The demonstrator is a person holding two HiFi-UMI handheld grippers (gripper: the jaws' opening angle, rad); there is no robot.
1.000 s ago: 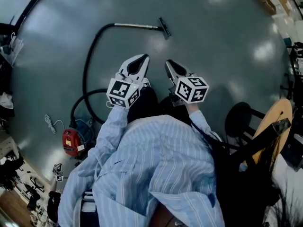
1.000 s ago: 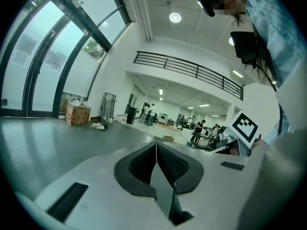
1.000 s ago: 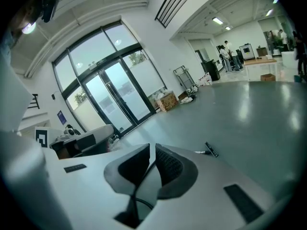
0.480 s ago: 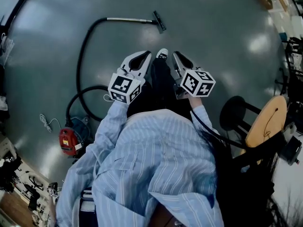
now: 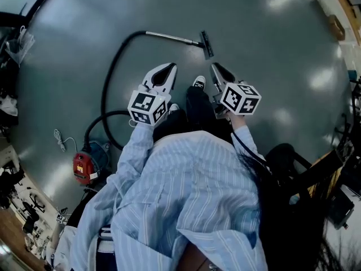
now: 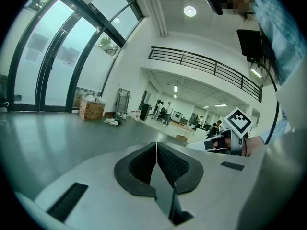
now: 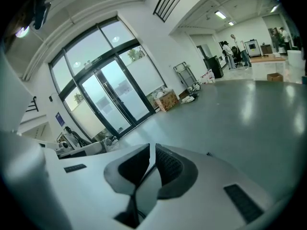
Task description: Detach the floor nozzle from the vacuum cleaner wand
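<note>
The vacuum's metal wand (image 5: 169, 36) lies on the grey floor, with the dark floor nozzle (image 5: 207, 44) on its right end. A black hose (image 5: 110, 72) curves from the wand down to the red cleaner body (image 5: 83, 167). My left gripper (image 5: 164, 71) and right gripper (image 5: 216, 70) are held out side by side above the floor, short of the wand and touching nothing. The left gripper (image 6: 156, 145) has its pads pressed together and empty. The right gripper (image 7: 151, 148) shows only a thin slit between its pads, with nothing in it. Neither gripper view shows the vacuum.
One shoe (image 5: 198, 82) of the person steps between the grippers. A dark stool (image 5: 285, 151) stands at the right, a white cable (image 5: 60, 145) lies left of the cleaner body. A cardboard box (image 6: 91, 109) and glass doors (image 7: 108, 99) are far off.
The person has walked forward across the floor, carrying both grippers along. The stool has slid toward the lower right of the head view. Both sets of jaws look the same.
</note>
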